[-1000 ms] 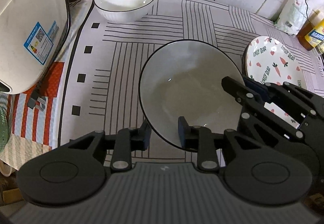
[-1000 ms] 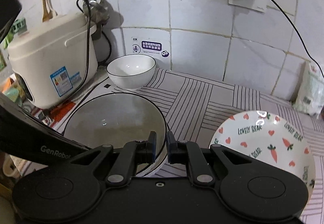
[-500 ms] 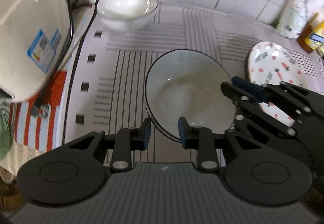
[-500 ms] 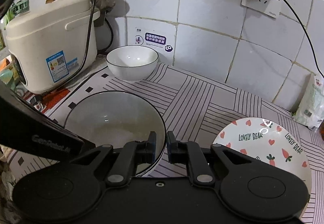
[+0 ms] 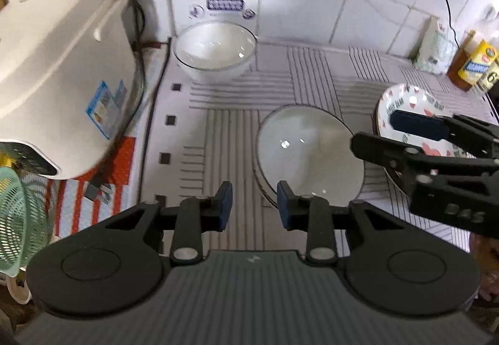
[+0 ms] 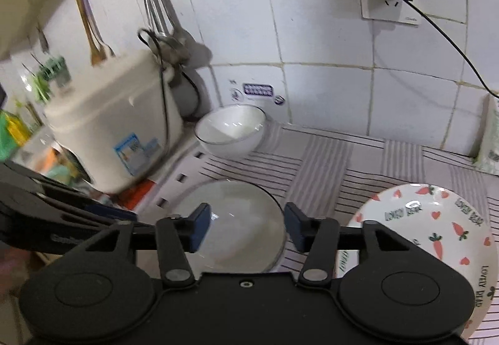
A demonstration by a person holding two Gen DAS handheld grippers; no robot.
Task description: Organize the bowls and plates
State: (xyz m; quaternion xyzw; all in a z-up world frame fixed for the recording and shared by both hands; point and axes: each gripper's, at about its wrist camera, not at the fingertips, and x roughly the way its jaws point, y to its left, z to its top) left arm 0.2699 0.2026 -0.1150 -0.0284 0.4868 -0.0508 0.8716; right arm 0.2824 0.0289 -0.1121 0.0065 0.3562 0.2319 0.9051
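Looks like the release step: the wide, shallow, glossy plate [image 5: 308, 155] sits on the striped mat [image 5: 312, 77] mid-counter. Right gripper [image 6: 246, 228] is opening, nothing between its jaws; left gripper [image 5: 251, 204] is opening too, empty. Next probably calls for reaching the deep white bowl [image 5: 215, 52] by the wall.

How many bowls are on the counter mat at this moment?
2. A small deep white bowl sits by the tiled wall beside the rice cooker; a wide shallow grey bowl with a dark rim sits mid-mat, left of the carrot-print plate.
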